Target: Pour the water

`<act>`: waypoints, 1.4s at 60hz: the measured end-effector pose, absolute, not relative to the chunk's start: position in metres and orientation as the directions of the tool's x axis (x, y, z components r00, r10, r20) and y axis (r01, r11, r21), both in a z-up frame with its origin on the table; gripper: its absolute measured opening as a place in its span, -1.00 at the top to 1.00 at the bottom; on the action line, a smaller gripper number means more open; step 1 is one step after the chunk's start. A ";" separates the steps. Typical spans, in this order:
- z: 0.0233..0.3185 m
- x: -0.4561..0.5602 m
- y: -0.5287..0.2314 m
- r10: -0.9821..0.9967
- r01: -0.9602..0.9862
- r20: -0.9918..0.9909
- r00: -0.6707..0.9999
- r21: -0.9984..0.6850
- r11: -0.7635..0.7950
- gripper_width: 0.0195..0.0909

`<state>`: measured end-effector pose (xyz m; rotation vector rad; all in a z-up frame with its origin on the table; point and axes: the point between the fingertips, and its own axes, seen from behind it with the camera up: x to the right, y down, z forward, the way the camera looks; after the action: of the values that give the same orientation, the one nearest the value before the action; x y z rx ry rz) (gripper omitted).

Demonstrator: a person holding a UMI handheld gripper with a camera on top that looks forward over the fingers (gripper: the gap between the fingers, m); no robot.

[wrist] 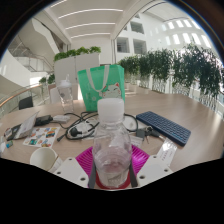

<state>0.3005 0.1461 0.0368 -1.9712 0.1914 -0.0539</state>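
Observation:
A clear plastic water bottle (111, 140) with a white cap stands upright between my fingers, its body filling the space between the magenta pads (84, 159). Both pads press against its sides, so my gripper (111, 168) is shut on it. The bottle appears held above the round wooden table (190, 120). A white paper cup (44, 158) sits just to the left of my left finger. Farther off on the left stands a clear glass (66, 91).
A green tote bag (101, 84) stands beyond the bottle. A dark keyboard (163, 126) lies to the right, cables and headphones (82, 125) in the middle, papers and a paint box (38, 132) to the left. Potted plants (185, 70) line the background.

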 end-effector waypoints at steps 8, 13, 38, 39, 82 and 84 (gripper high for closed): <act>0.039 0.300 0.156 -0.151 -0.091 -0.038 0.988 -0.926 -0.365 0.17; 0.040 0.300 0.156 -0.163 -0.112 -0.056 0.985 -0.927 -0.357 0.17; 0.043 0.293 0.090 -0.220 -0.142 -0.043 0.975 -0.878 -0.458 -0.80; 0.046 0.290 0.082 -0.222 -0.146 -0.046 0.974 -0.877 -0.458 -0.81; 0.237 -0.094 -0.257 -0.002 -0.019 -0.020 1.000 -0.870 -0.492 -0.79; 0.243 -0.106 -0.266 0.019 -0.003 -0.014 1.000 -0.871 -0.490 -0.79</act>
<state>-0.1061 -0.2658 0.2429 -2.0833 -0.0113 0.0258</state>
